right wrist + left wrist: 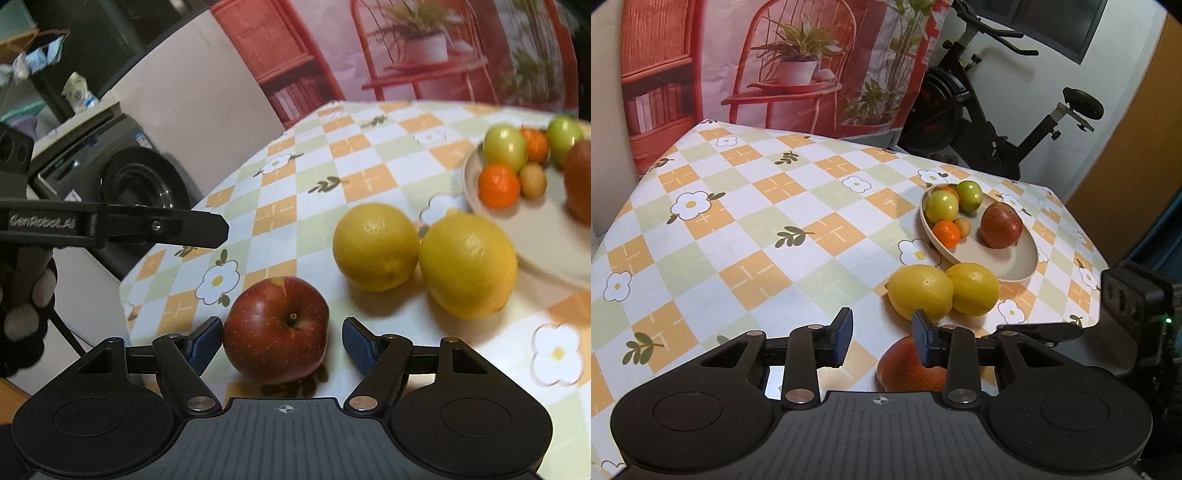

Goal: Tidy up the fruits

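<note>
Checked tablecloth (369,155) filling mid-frame; beige bowl (535,236) of fruit upper right; two lemons (467,266) centre; red apple (276,328) bottom centre between spread right gripper (282,345) pads, not squeezed yet; could roll away if nudged off-centre; left gripper (882,341) narrow, empty.

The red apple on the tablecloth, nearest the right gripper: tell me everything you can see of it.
The red apple is dark red with fine pale speckles and a yellowish patch at its top edge. Its skin looks glossy, whole and unbruised. It lies tilted on the checked tablecloth, stem dimple and short stem facing the right wrist camera. It sits between the right gripper fingers; the pad on the picture's left looks at or very near its skin, the other stands clear. It lies apart from the two lemons and outside the bowl.
</note>
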The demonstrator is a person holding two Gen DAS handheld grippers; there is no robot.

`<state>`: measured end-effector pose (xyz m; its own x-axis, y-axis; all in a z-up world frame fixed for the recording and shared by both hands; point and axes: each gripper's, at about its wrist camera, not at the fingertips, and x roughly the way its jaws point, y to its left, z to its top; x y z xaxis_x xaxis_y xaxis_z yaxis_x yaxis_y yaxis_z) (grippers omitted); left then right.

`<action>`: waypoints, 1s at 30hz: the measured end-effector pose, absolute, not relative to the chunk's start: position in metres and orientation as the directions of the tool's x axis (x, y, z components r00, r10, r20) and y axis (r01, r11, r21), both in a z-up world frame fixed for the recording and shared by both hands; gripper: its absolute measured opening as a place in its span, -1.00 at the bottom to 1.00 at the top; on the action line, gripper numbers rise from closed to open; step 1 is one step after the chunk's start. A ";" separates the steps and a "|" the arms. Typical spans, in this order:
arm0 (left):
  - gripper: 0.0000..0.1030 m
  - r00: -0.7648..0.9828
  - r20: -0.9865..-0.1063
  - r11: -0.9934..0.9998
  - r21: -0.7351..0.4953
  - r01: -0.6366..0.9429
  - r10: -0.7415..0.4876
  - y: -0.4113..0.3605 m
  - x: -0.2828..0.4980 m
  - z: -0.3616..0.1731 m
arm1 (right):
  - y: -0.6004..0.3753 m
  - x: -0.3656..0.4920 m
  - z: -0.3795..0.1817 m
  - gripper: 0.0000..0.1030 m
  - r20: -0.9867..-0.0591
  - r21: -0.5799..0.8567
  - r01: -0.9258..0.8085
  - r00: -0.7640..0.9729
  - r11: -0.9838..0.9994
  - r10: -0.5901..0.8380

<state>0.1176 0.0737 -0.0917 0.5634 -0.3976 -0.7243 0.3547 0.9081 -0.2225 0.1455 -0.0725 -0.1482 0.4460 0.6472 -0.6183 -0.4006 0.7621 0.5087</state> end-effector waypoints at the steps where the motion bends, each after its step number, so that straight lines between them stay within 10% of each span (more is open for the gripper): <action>1: -0.27 0.562 -0.724 0.907 -0.224 0.357 -0.400 0.073 0.118 -0.092 | -0.072 0.147 -0.151 0.19 -0.617 0.523 -0.396 0.436 0.755 0.656; 30: -0.27 0.377 -0.720 0.777 -0.358 0.518 -0.583 -0.054 0.131 -0.118 | -0.133 0.099 -0.127 0.13 -0.747 -0.004 -0.338 0.627 0.941 0.222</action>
<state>0.1306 -0.0542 -0.1184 0.3767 -0.5830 -0.7199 0.5177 0.7769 -0.3583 0.0992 -0.1325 -0.1266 0.6269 0.2222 -0.7468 -0.3384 0.9410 -0.0042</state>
